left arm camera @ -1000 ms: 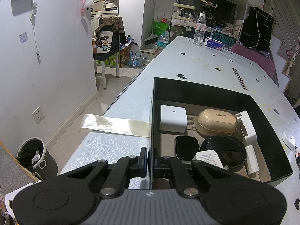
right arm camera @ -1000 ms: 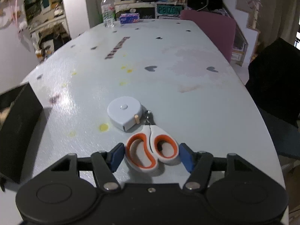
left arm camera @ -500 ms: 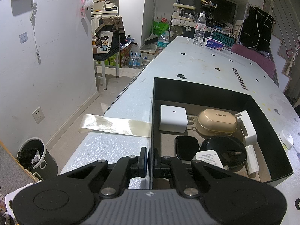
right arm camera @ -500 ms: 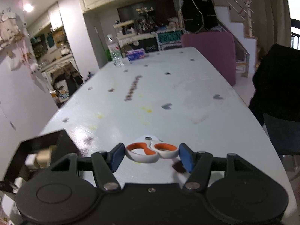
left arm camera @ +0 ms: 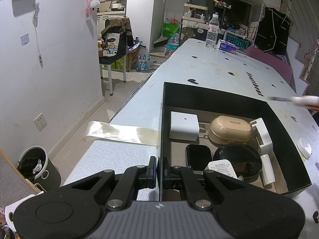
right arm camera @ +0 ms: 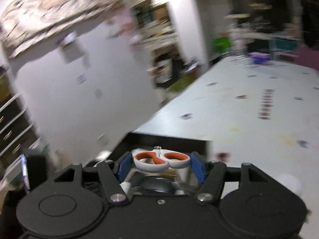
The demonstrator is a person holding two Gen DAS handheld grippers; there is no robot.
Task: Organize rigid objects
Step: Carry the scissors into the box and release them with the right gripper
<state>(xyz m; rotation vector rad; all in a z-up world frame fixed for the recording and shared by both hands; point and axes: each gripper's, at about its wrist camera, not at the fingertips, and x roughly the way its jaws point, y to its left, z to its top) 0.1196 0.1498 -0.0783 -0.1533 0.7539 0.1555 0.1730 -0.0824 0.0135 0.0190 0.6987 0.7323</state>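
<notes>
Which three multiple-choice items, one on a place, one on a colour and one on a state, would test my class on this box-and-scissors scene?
1. Where does the white tape measure lie?
A. inside the box
B. on the table outside the box
C. on the floor

2. What colour lines the scissors handle loops?
A. orange
B. green
C. yellow

3. What is the left gripper doing?
A. hanging open
B. holding a bottle
C. clamped on the black box wall

Answers: 1 B, it sits beyond the box's right wall. 2 A, orange rings show inside the grey handles. 3 C, its pads close on the near wall.
</notes>
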